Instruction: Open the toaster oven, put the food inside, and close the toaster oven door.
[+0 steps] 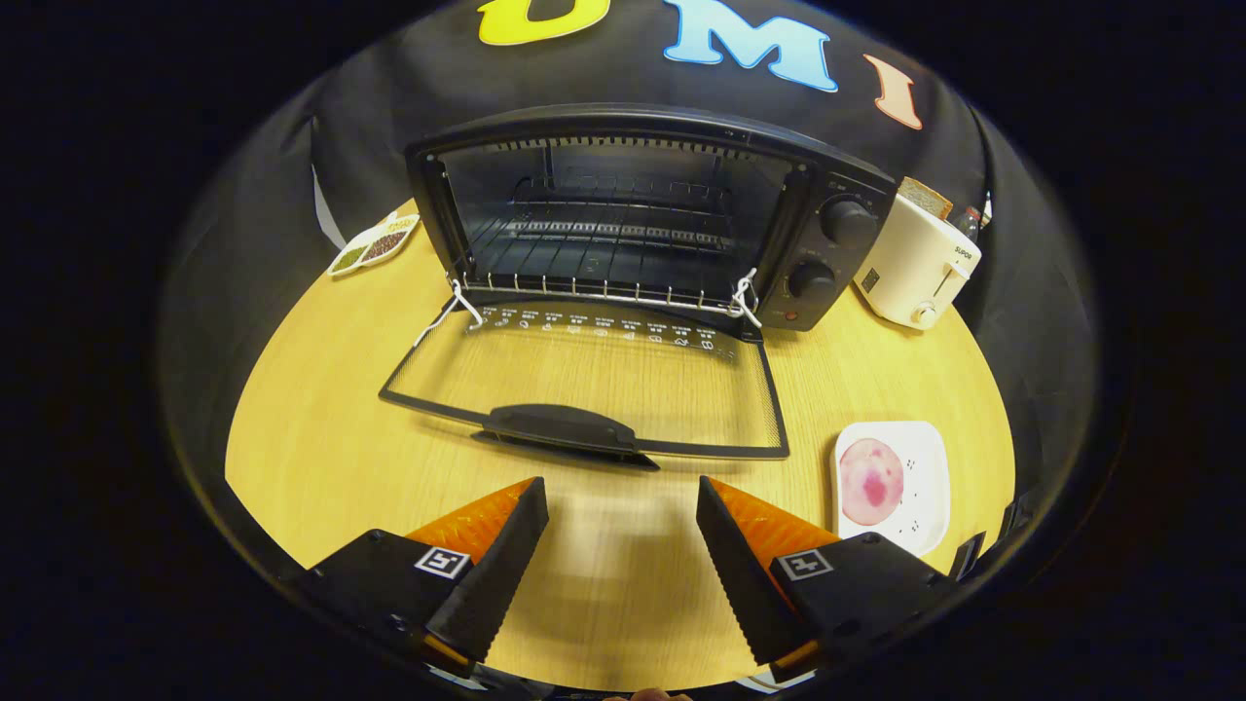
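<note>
A black toaster oven [642, 209] stands at the back of the round wooden table [321, 438]. Its glass door [594, 385] lies folded down flat toward me, handle [560, 428] nearest. Inside, the wire rack [604, 258] is bare. A round pink slice of food [869, 480] rests on a white square plate [920, 467] to the right of the door, just beyond my right finger. My gripper [623, 501] hovers open over the table a little short of the door handle, with nothing between its fingers.
A white pop-up toaster [920, 263] with a bread slice stands right of the oven. A small white dish of seeds or spices [373, 243] lies to the oven's left, near the table's edge. Bare wood lies left of the open door.
</note>
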### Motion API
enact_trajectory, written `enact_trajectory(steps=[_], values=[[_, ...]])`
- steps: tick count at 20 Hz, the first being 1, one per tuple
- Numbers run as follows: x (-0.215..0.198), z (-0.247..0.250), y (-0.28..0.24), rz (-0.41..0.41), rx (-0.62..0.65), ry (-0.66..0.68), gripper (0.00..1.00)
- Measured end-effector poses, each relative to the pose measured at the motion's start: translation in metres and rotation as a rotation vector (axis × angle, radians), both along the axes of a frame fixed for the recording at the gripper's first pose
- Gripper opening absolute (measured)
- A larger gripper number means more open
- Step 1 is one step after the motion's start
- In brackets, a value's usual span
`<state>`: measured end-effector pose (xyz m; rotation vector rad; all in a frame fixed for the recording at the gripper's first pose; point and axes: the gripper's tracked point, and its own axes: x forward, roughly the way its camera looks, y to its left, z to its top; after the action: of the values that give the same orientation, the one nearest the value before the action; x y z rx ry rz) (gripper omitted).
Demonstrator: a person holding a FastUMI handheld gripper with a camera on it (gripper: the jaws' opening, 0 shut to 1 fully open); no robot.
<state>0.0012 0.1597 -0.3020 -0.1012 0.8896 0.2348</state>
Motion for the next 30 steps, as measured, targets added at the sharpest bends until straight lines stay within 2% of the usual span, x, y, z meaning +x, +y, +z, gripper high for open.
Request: enact_trajectory(steps=[8,14,17,21,24,30], values=[[-0.022,0.039,-0.040,0.107,-0.021,-0.087,0.99],[-0.022,0.071,-0.109,0.073,-0.045,-0.111,0.99],[-0.017,0.075,-0.140,0.026,-0.043,-0.101,0.99],[-0.010,0.068,-0.184,-0.014,-0.028,-0.049,0.98],[-0.002,0.054,-0.221,-0.011,-0.057,0.001,0.99],[0.011,0.022,-0.268,-0.014,-0.038,0.115,0.99]])
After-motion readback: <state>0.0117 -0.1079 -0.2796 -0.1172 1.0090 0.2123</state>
